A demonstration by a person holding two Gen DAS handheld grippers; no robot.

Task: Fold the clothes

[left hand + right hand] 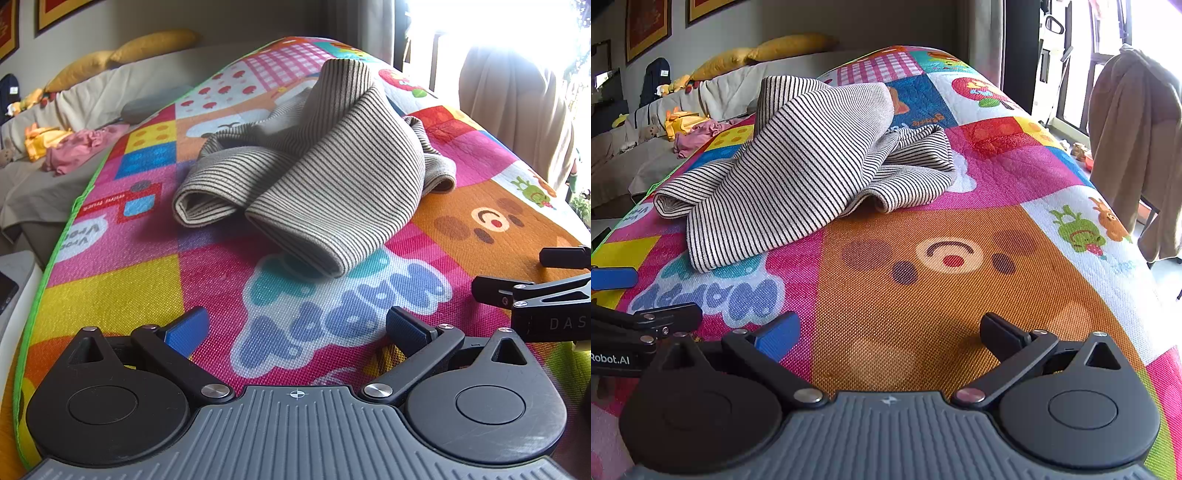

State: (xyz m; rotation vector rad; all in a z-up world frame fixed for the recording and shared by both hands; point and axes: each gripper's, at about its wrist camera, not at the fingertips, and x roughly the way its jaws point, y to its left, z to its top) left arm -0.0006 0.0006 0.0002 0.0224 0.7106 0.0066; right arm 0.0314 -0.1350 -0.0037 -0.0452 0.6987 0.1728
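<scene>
A crumpled beige garment with thin dark stripes [314, 162] [798, 162] lies bunched in a heap on a colourful cartoon play mat [122, 288] [923, 295]. My left gripper [295, 328] hovers low over the mat just short of the garment's near fold, open, nothing between its blue pads. My right gripper [892, 334] sits to the right of it over the brown bear print, open and empty too. Each gripper shows at the edge of the other's view: the right gripper's fingers [517, 291], the left gripper's fingers [646, 317].
A sofa [92, 96] with yellow cushions [155, 44], pink clothes [81, 146] and toys stands beyond the mat's left, green-trimmed edge. A beige garment [1126, 147] hangs by the bright window at the right. A white object [14, 280] sits at the near left.
</scene>
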